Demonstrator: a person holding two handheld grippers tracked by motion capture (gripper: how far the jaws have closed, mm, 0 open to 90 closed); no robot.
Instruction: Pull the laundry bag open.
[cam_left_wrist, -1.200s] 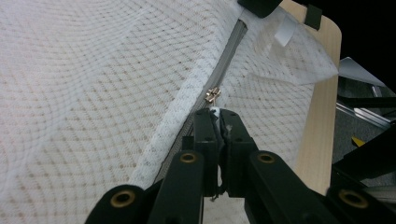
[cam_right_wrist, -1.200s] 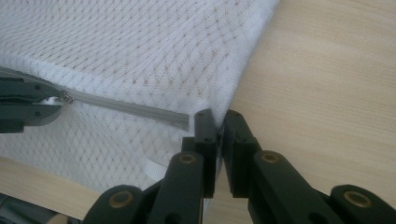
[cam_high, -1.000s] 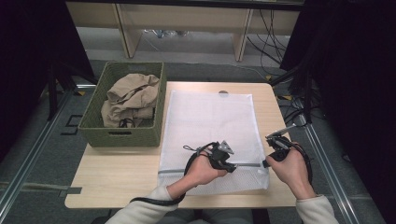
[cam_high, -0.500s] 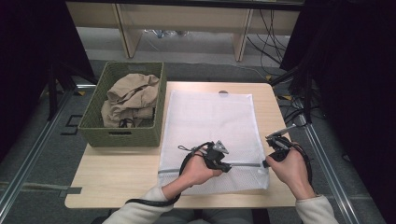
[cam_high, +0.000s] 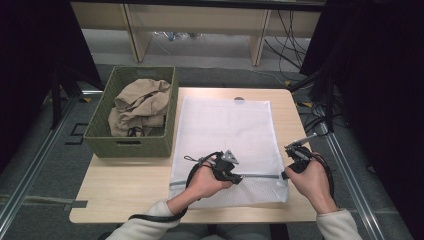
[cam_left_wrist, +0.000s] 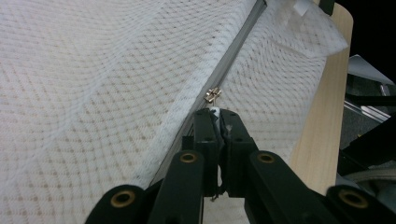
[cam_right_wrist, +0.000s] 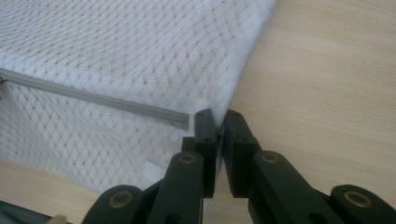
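The white mesh laundry bag (cam_high: 227, 142) lies flat on the tabletop (cam_high: 125, 190), just right of the green basket (cam_high: 132, 142) of clothes. The left tool (cam_left_wrist: 218, 114) is clenched on the zipper pull (cam_left_wrist: 213, 95), partway along the grey zipper (cam_right_wrist: 93, 98). The right tool (cam_right_wrist: 217, 116) is clamped on the bag's edge at the zipper's end. To open it cleanly, the 2 tools should keep the seam taut, the left one drawing the pull straight along the track.

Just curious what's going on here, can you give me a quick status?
Left gripper jaws shut on the zipper pull. Right gripper jaws shut on the mesh bag edge. Nothing in the way.
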